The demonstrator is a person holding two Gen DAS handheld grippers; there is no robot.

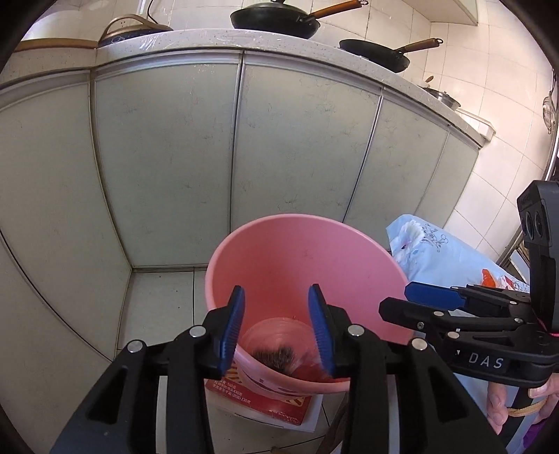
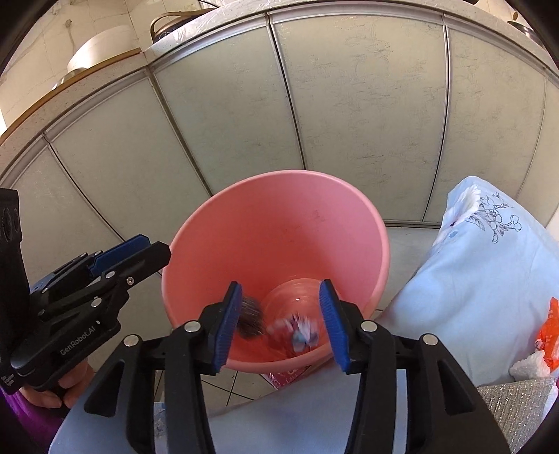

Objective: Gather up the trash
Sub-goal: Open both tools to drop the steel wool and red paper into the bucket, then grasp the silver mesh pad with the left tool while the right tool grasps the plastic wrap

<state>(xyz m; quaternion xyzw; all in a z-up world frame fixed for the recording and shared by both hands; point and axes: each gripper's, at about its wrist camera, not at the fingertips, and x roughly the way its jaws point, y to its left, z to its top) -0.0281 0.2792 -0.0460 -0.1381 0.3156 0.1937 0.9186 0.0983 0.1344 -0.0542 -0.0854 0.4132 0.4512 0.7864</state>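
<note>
Pink plastic fills the middle of both my views: the bucket (image 1: pixel 307 265) stands on the tiled floor against the pale cupboard doors (image 1: pixel 167 167), and both my claws hang over its near rim, pointing down into it. My left claw (image 1: pixel 276 330) has its blue pads apart with nothing between them; my right claw (image 2: pixel 281 323) is likewise spread and empty. So neither one grips anything.

The trash lies below and just ahead of the claws, at the bottom of the bucket: a dark bristly clump (image 2: pixel 249 319) on the left side, a clear cup (image 1: pixel 276 335) lying in the bottom, and a blurred scrap in blue and white (image 2: pixel 297 330), which I judge to be falling or just landed. I cannot tell what the scrap is.

Judging by that, this drop looks done, and the next move turns on backing both claws up and off the rim. They sit side by side, the right one crossing into the left view just beside the bucket's right edge, so I would lift them apart to avoid a knock.

Around: a pale blue flowered pillow (image 2: pixel 482 279) just right of the bucket, with an orange bag (image 2: pixel 550 335) on its far side, a red printed leaflet (image 1: pixel 276 398) under the bucket's base, and two black pans (image 1: pixel 276 19) up on the counter (image 1: pixel 216 36).
</note>
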